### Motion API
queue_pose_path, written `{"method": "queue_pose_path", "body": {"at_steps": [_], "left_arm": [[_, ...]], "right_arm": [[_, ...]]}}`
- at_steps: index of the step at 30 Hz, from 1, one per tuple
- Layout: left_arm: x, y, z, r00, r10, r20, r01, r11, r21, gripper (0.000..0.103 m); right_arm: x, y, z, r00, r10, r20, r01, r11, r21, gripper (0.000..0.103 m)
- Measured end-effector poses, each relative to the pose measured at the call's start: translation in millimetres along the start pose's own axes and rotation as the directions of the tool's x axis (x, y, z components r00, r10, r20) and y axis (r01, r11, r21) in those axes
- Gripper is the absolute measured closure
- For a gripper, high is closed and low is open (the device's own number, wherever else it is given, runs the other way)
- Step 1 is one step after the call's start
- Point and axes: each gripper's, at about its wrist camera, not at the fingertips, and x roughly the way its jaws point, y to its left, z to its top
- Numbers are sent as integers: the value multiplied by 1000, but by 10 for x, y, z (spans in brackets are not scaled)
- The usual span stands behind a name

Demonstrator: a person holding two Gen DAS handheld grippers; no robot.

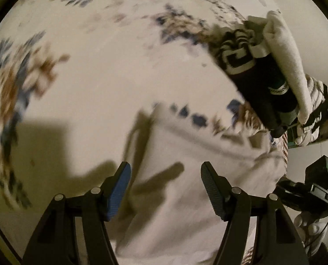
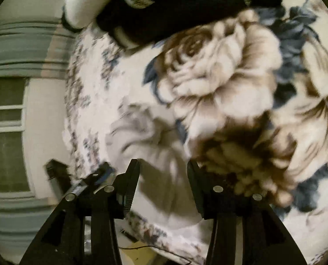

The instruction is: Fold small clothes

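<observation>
Spread beneath both grippers is a plush cream blanket printed with large brown roses and blue leaves, which serves as the work surface; pale wall and grey-green horizontal bands are seen past its edge in the right wrist view. A plain white garment of soft fabric is laid on the blanket directly ahead of the left gripper, whose jaws are held wide apart with nothing between them. The right gripper is likewise shown with its jaws parted and nothing held, poised over the rose print, with no garment ahead of it. A stack of folded clothes, dark knit with a white-patterned band beside a cream roll, is seen toward the blanket's far edge, well apart from the white garment. Both views are blurred, so seams and hems cannot be made out.

The step in hand is judged to be the first grasp on the white garment. It would best be taken at an edge or corner, with a single layer pinched and the blanket pile left out of the jaws. The opposite edge should be taken by the right gripper so that the fold is carried over evenly.
</observation>
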Motion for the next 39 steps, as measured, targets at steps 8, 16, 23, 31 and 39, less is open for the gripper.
{"method": "queue_pose_path", "body": {"at_steps": [8, 16, 23, 31, 39], "left_arm": [[518, -178, 217, 991, 107, -76, -95, 984, 150, 39], [430, 6, 123, 996, 89, -30, -83, 983, 161, 67], [298, -37, 181, 994, 103, -45, -97, 988, 119, 67], [5, -115, 274, 988, 152, 16, -153, 982, 111, 42], [71, -11, 287, 995, 91, 34, -93, 993, 68, 11]], "right_arm": [[416, 183, 309, 999, -25, -38, 22, 997, -68, 55], [303, 171, 400, 999, -20, 49, 21, 1000, -8, 98], [273, -196, 448, 993, -113, -10, 114, 988, 101, 102], [-54, 494, 457, 995, -66, 74, 76, 986, -149, 35], [720, 827, 623, 957, -290, -1, 271, 898, -347, 35]]}}
